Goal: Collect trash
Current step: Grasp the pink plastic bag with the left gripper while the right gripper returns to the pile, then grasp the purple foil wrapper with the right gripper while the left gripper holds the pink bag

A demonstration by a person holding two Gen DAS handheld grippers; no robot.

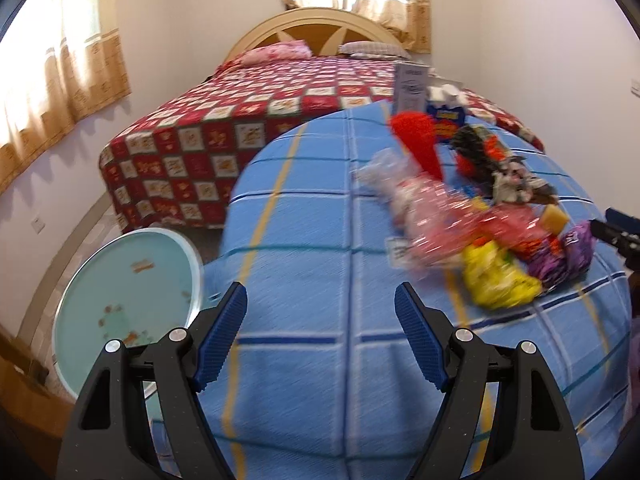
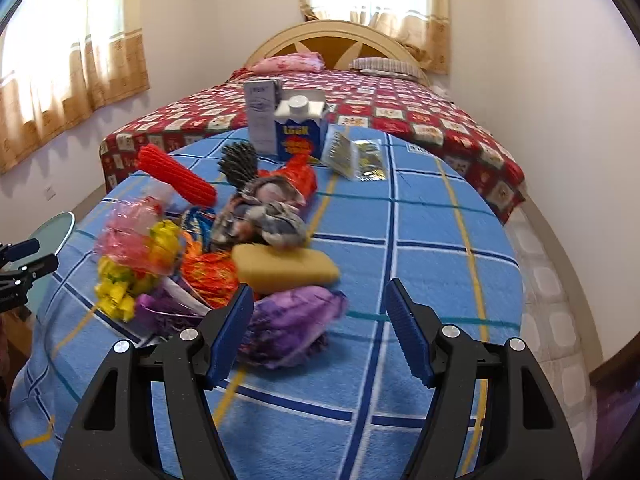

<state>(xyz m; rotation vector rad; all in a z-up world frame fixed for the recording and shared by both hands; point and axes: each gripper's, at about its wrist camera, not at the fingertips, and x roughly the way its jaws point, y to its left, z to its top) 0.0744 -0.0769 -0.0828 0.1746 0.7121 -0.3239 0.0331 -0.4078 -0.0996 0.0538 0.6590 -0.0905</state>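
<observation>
Trash (image 2: pixel 208 256), a loose heap of crinkly wrappers with a yellow sponge (image 2: pixel 286 266), lies mid-bench on the blue checked cloth (image 2: pixel 420 264), toward its left edge as the right camera sees it. Risk: a pinch may drag neighbouring wrappers or slip off. Right fingers (image 2: pixel 320 330) spread, empty, purple wrapper (image 2: pixel 292 324) just ahead. Left fingers (image 1: pixel 320 330) spread, empty.

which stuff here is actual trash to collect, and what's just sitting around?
Trash, likely:
- purple wrapper
- yellow wrapper
- pink cellophane
- orange wrapper

Probably not trash:
- yellow sponge
- blue carton, standing upright
- white box
- red knit item
- round teal tray, beside the bed
- pillows
</observation>
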